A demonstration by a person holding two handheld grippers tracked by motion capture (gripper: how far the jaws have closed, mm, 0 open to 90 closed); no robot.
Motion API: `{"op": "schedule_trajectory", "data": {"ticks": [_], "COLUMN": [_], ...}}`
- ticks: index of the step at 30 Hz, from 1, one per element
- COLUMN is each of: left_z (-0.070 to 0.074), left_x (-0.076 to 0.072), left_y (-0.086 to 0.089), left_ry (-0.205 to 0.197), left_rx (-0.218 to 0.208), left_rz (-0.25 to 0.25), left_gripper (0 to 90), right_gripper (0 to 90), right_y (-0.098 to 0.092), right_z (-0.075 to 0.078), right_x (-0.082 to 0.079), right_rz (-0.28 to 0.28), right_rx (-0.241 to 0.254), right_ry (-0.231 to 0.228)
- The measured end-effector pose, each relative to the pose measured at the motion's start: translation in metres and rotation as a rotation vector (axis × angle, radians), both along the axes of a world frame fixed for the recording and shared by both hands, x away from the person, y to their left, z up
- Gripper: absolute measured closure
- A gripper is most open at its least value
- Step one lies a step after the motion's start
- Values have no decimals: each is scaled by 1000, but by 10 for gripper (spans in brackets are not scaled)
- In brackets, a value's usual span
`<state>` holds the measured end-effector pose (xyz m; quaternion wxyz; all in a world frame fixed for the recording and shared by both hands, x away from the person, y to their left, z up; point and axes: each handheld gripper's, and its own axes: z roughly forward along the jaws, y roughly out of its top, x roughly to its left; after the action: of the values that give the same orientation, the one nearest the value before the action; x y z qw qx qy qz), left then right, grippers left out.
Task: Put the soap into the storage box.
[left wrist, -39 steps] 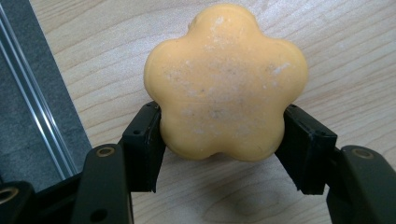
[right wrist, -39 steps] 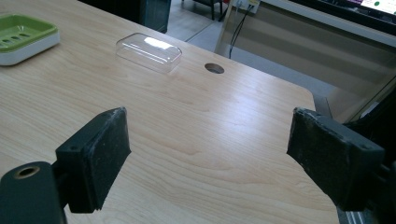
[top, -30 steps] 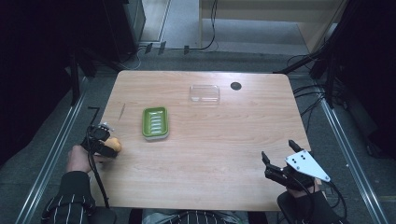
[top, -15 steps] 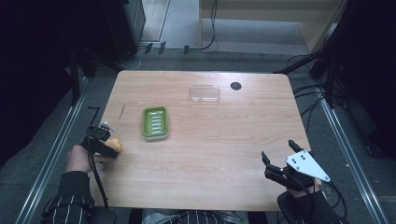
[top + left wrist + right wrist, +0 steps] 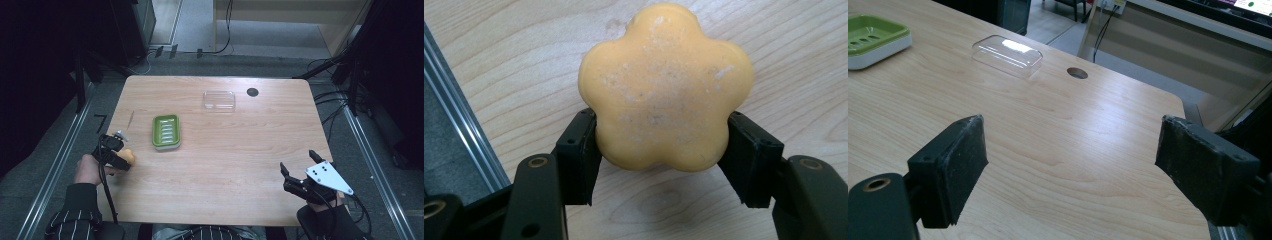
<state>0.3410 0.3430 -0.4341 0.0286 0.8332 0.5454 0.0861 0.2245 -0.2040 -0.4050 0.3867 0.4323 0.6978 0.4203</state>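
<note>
Left gripper view shows the left gripper with its fingers clamped on a yellow flower-shaped soap at the table's near left edge, just left of the green soap dish. Near right, the right gripper hovers with fingers wide and empty.

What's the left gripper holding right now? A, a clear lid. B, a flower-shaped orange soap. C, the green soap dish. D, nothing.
B: in the left gripper view the left gripper has both jaws pressed against the sides of the soap, while the dish and the clear lid lie apart on the table.
</note>
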Motion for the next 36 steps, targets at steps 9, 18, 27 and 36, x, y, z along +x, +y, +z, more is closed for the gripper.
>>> {"op": "schedule_trajectory", "data": {"ticks": [9, 18, 27, 36], "left_z": [4, 9, 14, 17], "left_x": [2, 3, 3, 5], "left_y": [-13, -27, -34, -40], "left_ry": [-9, -1, -18, -25], "left_rx": [-13, -8, -23, -23], "left_rz": [-37, -72, -91, -110], "left_gripper": [395, 395, 395, 395], "right_gripper": [134, 133, 133, 134], "right_y": [0, 0, 0, 0], "right_z": [0, 0, 0, 0], "right_x": [0, 0, 0, 0], "right_rz": [2, 1, 2, 1], "right_rx": [-2, -2, -1, -2], "right_ry": [1, 1, 1, 0]}}
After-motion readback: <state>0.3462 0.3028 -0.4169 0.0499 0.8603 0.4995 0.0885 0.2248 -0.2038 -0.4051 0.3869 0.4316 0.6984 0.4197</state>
